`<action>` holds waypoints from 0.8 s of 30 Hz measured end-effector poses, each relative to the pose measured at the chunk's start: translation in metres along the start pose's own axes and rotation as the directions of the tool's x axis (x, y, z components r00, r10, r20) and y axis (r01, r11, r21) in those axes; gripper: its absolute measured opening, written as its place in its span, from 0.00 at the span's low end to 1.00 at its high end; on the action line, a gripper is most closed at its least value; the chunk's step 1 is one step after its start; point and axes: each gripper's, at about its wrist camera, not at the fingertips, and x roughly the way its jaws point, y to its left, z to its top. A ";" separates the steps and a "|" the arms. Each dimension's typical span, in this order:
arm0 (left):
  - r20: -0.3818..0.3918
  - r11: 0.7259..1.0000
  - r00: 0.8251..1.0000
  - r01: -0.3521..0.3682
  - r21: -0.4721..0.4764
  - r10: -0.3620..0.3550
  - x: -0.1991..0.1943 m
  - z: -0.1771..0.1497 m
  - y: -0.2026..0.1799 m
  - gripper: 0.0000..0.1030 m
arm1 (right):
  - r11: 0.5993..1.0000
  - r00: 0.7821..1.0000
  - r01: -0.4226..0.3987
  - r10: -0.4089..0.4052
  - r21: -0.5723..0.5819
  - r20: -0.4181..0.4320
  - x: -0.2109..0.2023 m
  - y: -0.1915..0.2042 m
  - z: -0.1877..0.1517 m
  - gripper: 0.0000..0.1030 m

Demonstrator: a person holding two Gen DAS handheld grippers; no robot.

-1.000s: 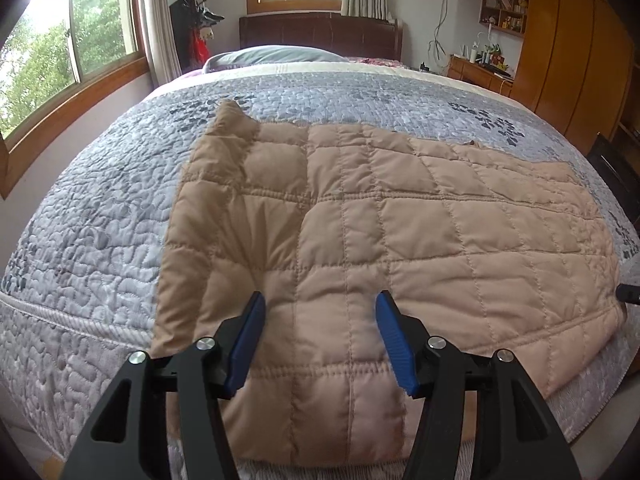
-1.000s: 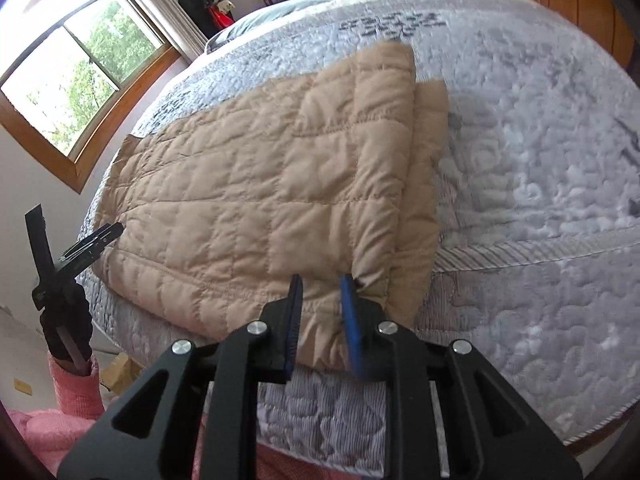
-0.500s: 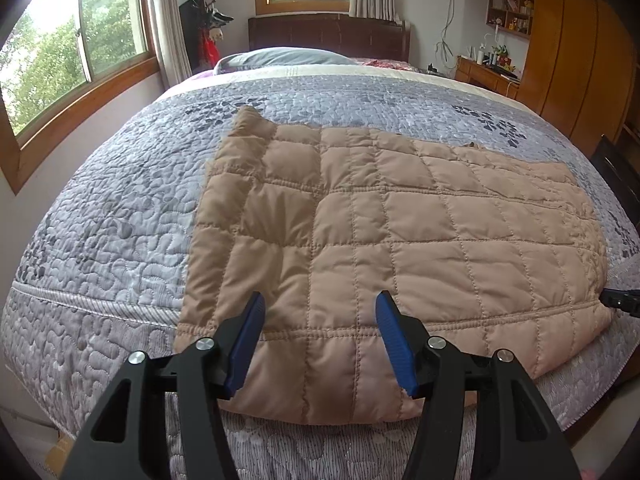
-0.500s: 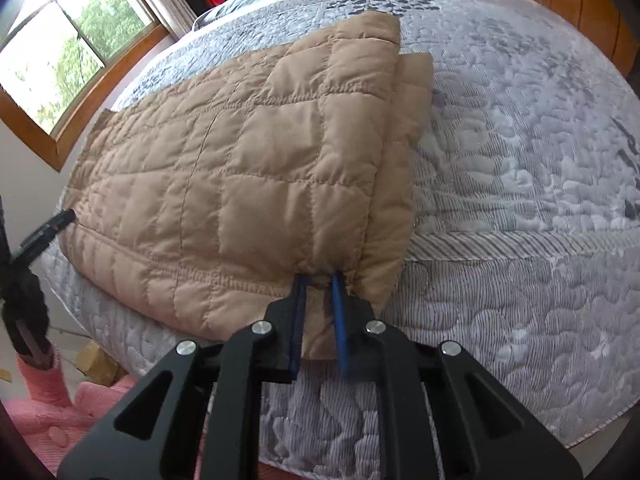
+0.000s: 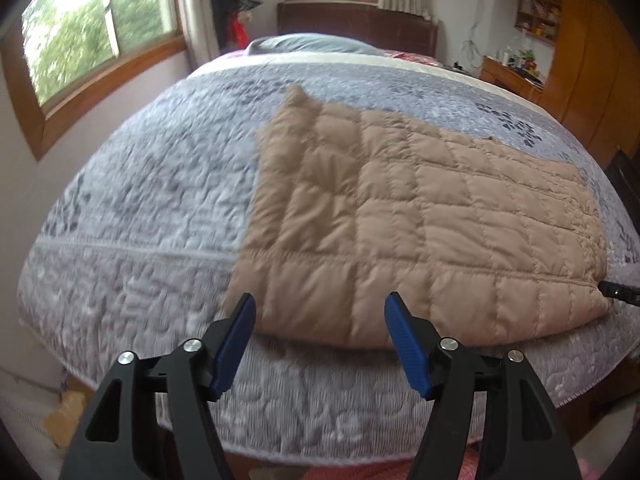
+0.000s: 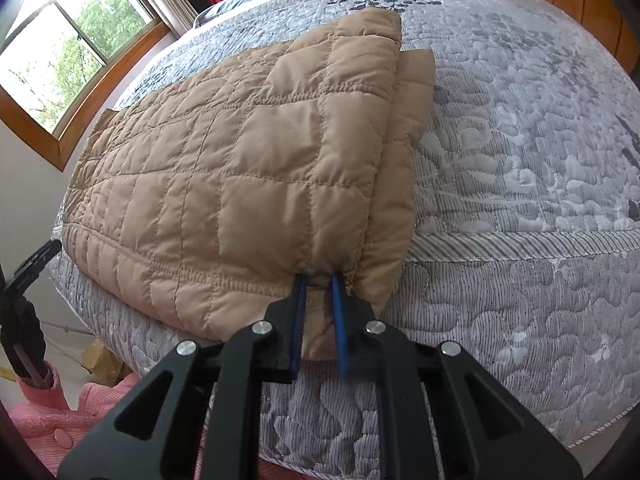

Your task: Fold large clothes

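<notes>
A tan quilted jacket lies folded flat on the grey patterned bedspread, its near edge hanging over the bed's front. My left gripper is open and empty, just in front of the jacket's near left corner. My right gripper is shut on the jacket at its near right corner, where the folded layers stack. The right gripper's tip also shows in the left wrist view at the jacket's right edge. The left gripper shows in the right wrist view at far left.
A window and wall run along the bed's left. A headboard and pillow are at the far end. Wooden cabinets stand at right. A pink sleeve is at lower left of the right wrist view.
My left gripper has pulled back and left, off the jacket to beyond its near edge, still open. My right gripper has closed onto the jacket's near right corner.
</notes>
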 end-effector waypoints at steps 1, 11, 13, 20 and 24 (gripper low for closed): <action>-0.019 1.000 1.000 0.011 -0.023 -0.011 0.000 -0.003 0.004 0.67 | 1.000 1.000 -0.005 0.005 0.002 0.000 -0.001 -0.002 0.001 0.11; -0.064 0.956 0.983 0.153 -0.249 -0.174 0.022 -0.019 0.030 0.73 | 1.000 1.000 -0.023 0.023 0.005 -0.005 -0.004 -0.008 0.000 0.11; -0.048 0.926 0.975 0.192 -0.326 -0.219 0.031 -0.020 0.041 0.73 | 1.000 1.000 -0.023 0.023 0.004 -0.008 -0.004 -0.008 0.001 0.11; -0.003 0.821 0.940 0.295 -0.488 -0.340 0.055 -0.017 0.061 0.76 | 1.000 1.000 -0.023 0.023 0.008 -0.009 -0.003 -0.006 0.002 0.11; 0.071 0.742 0.908 0.380 -0.552 -0.413 0.062 -0.016 0.069 0.75 | 1.000 1.000 -0.017 0.018 0.012 -0.011 -0.003 -0.006 0.002 0.11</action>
